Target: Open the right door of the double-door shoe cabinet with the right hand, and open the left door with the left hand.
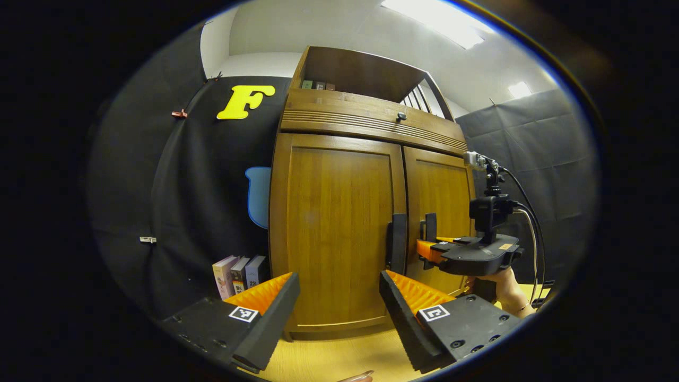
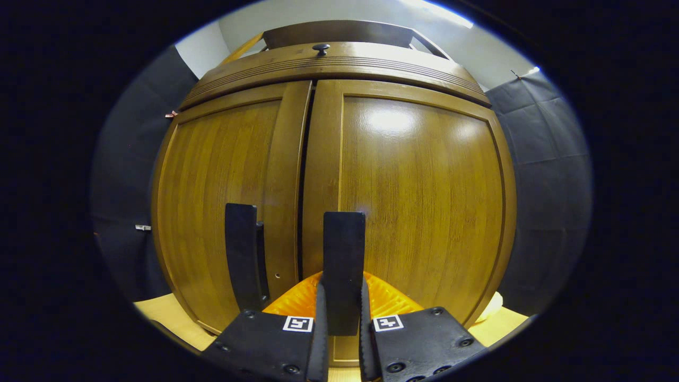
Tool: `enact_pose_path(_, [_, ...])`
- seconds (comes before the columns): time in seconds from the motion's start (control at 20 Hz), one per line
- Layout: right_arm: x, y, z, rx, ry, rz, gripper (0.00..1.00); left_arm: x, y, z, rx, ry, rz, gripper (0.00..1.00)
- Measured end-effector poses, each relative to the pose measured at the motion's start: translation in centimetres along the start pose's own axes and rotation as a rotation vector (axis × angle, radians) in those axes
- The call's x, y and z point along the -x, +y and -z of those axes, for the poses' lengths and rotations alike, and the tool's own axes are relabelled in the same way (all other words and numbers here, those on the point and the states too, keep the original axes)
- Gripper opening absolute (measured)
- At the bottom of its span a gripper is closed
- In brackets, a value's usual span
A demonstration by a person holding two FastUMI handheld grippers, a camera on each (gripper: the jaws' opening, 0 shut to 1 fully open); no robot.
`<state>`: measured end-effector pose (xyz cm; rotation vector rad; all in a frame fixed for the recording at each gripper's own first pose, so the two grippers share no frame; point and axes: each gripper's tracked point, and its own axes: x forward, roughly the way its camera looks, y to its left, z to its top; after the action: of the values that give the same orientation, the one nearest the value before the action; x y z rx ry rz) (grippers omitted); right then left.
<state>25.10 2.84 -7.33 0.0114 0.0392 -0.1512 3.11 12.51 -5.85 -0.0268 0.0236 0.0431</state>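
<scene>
The wooden shoe cabinet [image 1: 339, 212] stands with both doors closed. In the right gripper view, the right door's black handle [image 2: 344, 254] runs upright between my fingers, and my right gripper [image 2: 342, 291] is shut on it. The left door's handle [image 2: 241, 260] stands free beside it. In the left gripper view, my left gripper [image 1: 339, 300] is open a short way in front of the left door [image 1: 334, 228], low and slightly left of the left handle [image 1: 397, 241]. Farther off there, the right gripper [image 1: 428, 249] clamps the right handle [image 1: 431, 225], held by a hand [image 1: 506, 289].
Several books [image 1: 241, 275] stand against the cabinet's left side. A drawer with a small knob [image 1: 401, 115] sits above the doors, under an open shelf. The cabinet rests on a light wooden tabletop [image 1: 329, 361]. Black cloth walls surround the booth.
</scene>
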Motion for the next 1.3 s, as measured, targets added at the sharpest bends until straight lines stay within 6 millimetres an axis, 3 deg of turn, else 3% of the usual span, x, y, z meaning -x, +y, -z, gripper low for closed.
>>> enact_pose_path(0.05, [0.0, 0.0, 0.0, 0.01, 0.0, 0.003, 0.22, 0.2, 0.1, -0.1, 0.001, 0.001, -0.002, 0.94])
enact_pose_path(0.1, [0.1, 0.0, -0.1, 0.024, -0.008, 0.008, 0.26, 0.4, 0.2, -0.1, 0.001, 0.002, -0.006, 0.94])
enact_pose_path(0.25, [0.4, -0.1, 0.0, 0.009, 0.008, -0.004, 0.27, 1.3, 0.6, -0.7, -0.008, 0.0, -0.026, 0.94])
enact_pose_path(0.45, [2.4, -0.4, -0.2, 0.016, 0.026, -0.028, 0.22, 2.9, 0.7, -1.8, -0.015, -0.01, -0.051, 0.94])
enact_pose_path(0.6, [3.6, -0.6, -0.3, 0.009, 0.04, -0.051, 0.27, 3.9, 0.0, -2.3, -0.014, -0.019, -0.064, 0.94])
enact_pose_path(0.7, [5.1, -1.0, -0.5, 0.011, 0.052, -0.068, 0.22, 4.6, -0.8, -2.1, -0.001, -0.012, -0.068, 0.94])
enact_pose_path(0.75, [5.5, -1.1, -0.6, 0.012, 0.057, -0.075, 0.27, 5.0, -1.2, -2.0, 0.004, -0.004, -0.066, 0.94])
enact_pose_path(1.3, [11.2, -3.7, -1.3, 0.007, 0.082, -0.146, 0.27, 9.6, -5.4, -2.7, 0.027, -0.005, -0.095, 0.94])
